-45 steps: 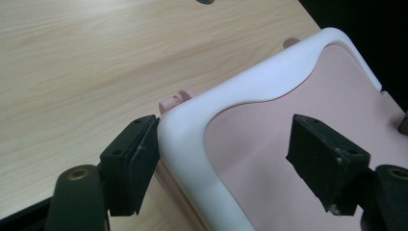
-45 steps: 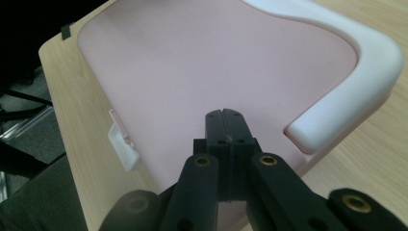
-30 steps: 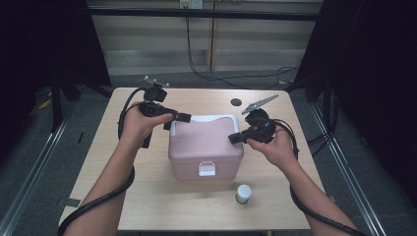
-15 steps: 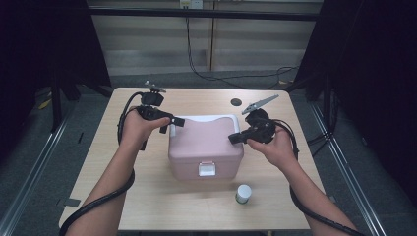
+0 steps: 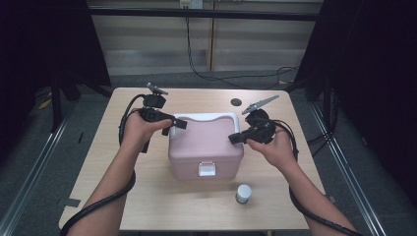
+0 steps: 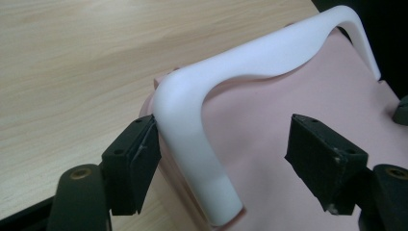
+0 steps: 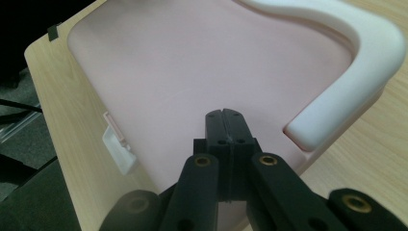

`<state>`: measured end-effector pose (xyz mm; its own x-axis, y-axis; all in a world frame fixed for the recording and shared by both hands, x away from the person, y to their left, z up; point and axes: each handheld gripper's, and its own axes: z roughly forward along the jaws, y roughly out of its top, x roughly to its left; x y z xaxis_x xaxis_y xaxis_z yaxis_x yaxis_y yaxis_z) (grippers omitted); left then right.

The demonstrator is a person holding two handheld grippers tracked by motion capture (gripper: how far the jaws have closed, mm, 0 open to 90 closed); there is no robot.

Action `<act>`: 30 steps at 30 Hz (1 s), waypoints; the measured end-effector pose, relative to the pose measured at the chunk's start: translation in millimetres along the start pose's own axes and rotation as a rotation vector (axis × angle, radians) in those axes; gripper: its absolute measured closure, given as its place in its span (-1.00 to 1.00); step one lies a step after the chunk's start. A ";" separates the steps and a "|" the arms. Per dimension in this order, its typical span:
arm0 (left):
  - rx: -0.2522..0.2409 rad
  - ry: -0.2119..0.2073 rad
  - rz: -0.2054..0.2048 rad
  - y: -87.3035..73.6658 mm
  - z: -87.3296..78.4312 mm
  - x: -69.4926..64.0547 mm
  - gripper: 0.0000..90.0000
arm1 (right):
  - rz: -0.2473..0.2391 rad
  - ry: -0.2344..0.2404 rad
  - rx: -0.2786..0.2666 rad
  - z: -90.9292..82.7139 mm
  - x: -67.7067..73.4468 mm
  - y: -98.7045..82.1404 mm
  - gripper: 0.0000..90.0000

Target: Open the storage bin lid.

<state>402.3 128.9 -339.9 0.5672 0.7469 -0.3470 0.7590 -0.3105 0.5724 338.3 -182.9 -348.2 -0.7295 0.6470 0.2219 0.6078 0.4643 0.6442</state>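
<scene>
Pink box (image 5: 205, 145) at the table (image 5: 123, 196) centre. Left gripper (image 6: 226, 159), jaws having just opened and now wide, straddles the box's white handle (image 6: 192, 125) at its left corner. Right gripper (image 7: 226, 120), jaws closed and empty, hovers over the lid's right edge.

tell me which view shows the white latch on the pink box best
The high view: the white latch faces the camera squarely on the front wall of the pink box. The right gripper view catches the latch edge-on at the lid's side. The left gripper view looks at the white handle instead.
</scene>
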 end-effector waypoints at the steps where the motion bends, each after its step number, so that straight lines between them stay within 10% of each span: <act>1: 0.003 0.003 0.005 0.6 -1.8 -1.0 -0.39 | -0.001 -0.003 0.003 0.0 0.4 0.2 1.00; 30: -0.032 0.011 0.060 -6.9 -30.7 -13.8 -0.03 | -0.004 -0.028 0.000 2.4 4.3 2.1 1.00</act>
<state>379.3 138.8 -316.3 0.6073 0.7343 -0.3032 0.7133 -0.3360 0.6151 337.2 -177.7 -347.6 -0.7227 0.6618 0.1993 0.6053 0.4668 0.6448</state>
